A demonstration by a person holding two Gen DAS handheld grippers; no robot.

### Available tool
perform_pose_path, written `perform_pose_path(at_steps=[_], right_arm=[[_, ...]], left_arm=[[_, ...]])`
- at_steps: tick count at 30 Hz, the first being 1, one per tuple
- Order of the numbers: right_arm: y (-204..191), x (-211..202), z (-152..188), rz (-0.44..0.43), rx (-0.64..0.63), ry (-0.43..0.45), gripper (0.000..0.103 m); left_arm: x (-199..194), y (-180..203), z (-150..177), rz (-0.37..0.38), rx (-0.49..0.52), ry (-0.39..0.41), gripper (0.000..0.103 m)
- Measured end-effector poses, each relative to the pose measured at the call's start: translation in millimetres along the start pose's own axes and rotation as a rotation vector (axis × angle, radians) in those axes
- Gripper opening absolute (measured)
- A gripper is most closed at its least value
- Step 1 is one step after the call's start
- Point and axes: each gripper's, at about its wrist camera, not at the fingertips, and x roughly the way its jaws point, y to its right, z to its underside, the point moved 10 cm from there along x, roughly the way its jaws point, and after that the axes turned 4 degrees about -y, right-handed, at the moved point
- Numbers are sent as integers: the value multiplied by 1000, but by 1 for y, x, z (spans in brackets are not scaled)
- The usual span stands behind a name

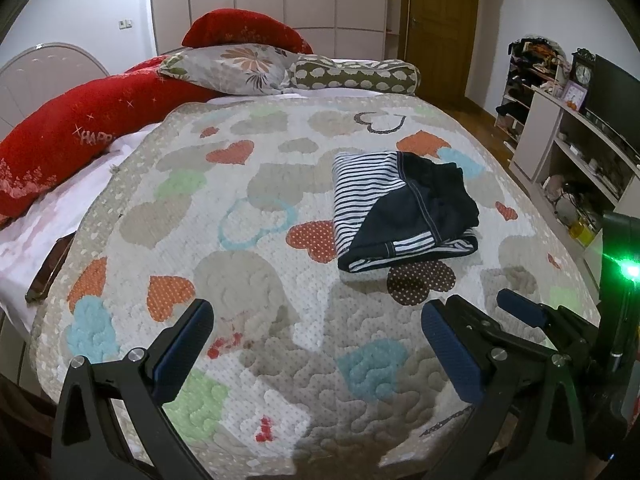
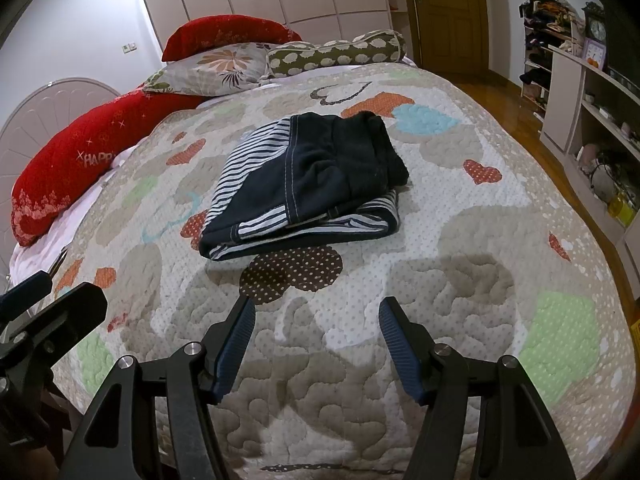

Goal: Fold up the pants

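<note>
The pants (image 1: 404, 208) lie folded into a compact bundle on the heart-patterned quilt (image 1: 256, 280), dark navy fabric on top and navy-and-white stripes along the left and front edges. In the right wrist view the pants (image 2: 312, 184) lie straight ahead. My left gripper (image 1: 316, 312) hovers open over bare quilt, short of the bundle and to its left, with nothing between its blue pads. My right gripper (image 2: 318, 304) is also open and holds nothing, just in front of the bundle's near edge. One finger of the right gripper (image 1: 520, 308) shows beside the left one.
Red bolsters (image 1: 80, 136), a floral pillow (image 1: 236, 68) and a dotted bolster (image 1: 352, 74) lie at the head of the bed. A flat dark object (image 1: 48, 268) rests at the bed's left edge. Shelving (image 2: 592, 120) and wooden floor (image 2: 516, 104) lie to the right.
</note>
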Motion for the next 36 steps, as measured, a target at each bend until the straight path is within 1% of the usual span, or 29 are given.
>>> perform_pose_path(at_steps=[14,25,36], right_arm=[[1,3,4,-2,-11,-8,69],[1,4,5,-1,-15,-11,69],[0,4,5,0,-14,-10,70]], left_arm=[[5,0,8,21,-6,-27,103],[10,-2,7,43,-8,-51,103],[10,-1,7,43,-8,-51,103]])
